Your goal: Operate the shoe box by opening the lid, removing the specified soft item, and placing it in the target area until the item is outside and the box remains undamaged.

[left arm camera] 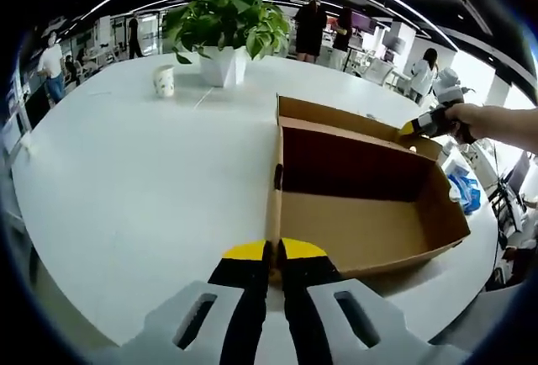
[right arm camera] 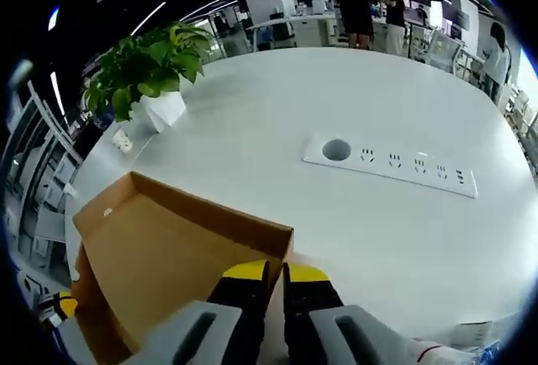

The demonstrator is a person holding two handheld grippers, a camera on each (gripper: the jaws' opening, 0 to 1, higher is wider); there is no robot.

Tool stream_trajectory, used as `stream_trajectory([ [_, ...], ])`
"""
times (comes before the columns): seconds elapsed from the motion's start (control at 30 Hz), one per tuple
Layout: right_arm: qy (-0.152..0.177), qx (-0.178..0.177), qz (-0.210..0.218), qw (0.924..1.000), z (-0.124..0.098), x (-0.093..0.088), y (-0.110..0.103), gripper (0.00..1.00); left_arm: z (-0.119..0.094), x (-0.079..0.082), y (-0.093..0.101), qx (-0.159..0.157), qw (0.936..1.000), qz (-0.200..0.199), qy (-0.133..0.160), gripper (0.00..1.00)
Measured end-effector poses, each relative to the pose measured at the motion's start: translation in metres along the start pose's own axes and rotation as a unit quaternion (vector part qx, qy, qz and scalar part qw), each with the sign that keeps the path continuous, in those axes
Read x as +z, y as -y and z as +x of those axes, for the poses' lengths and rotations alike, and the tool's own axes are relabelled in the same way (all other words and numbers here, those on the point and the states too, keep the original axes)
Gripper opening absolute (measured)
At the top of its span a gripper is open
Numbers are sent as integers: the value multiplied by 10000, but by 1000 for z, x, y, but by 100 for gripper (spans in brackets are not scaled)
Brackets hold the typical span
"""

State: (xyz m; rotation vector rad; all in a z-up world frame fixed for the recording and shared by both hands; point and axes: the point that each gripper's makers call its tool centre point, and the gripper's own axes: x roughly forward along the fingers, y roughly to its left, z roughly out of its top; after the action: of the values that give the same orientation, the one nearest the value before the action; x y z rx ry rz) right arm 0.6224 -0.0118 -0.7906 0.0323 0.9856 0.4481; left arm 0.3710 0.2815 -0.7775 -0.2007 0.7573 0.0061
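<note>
An open brown cardboard shoe box (left arm camera: 361, 230) lies on the white table (left arm camera: 151, 188), its inside bare with a dark far wall. My left gripper (left arm camera: 274, 251) is shut on the thin edge of the box's near corner wall. At the box's far right corner, a hand (left arm camera: 475, 117) holds my right gripper (left arm camera: 418, 127). In the right gripper view the box (right arm camera: 160, 256) lies at lower left, and my right gripper (right arm camera: 276, 274) is shut on its corner edge. The left gripper (right arm camera: 57, 306) peeks in at the box's other end.
A potted plant (left arm camera: 227, 24) and a paper cup (left arm camera: 165, 81) stand beyond the box. A white power strip (right arm camera: 391, 163) is set into the table to the right. A blue bag (left arm camera: 465, 190) lies off the table's edge. People stand in the background.
</note>
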Motion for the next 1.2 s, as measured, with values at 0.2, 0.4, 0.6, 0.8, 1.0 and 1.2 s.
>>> stream_trajectory([
  [0.2, 121, 1, 10, 9999, -12, 4, -2, 1, 0, 0, 0, -2, 10000, -28, 8, 2],
  [0.4, 255, 30, 44, 9997, -19, 12, -2, 0, 0, 0, 1, -29, 9999, -107, 23, 2],
  [0.6, 461, 161, 269, 9984, -35, 21, -6, 0, -1, 0, 1, -54, 9999, -140, 20, 2],
  [0.8, 552, 197, 280, 9979, -41, 25, -9, 0, -2, 0, 3, -57, 9999, -139, 23, 2],
  [1.0, 668, 252, 294, 9970, -48, 33, -12, 0, -2, 0, 4, -60, 9998, -166, 18, 2],
  [1.2, 860, 375, 299, 9951, -60, 42, -18, 0, -2, 0, 4, -63, 9998, -172, 0, 2],
])
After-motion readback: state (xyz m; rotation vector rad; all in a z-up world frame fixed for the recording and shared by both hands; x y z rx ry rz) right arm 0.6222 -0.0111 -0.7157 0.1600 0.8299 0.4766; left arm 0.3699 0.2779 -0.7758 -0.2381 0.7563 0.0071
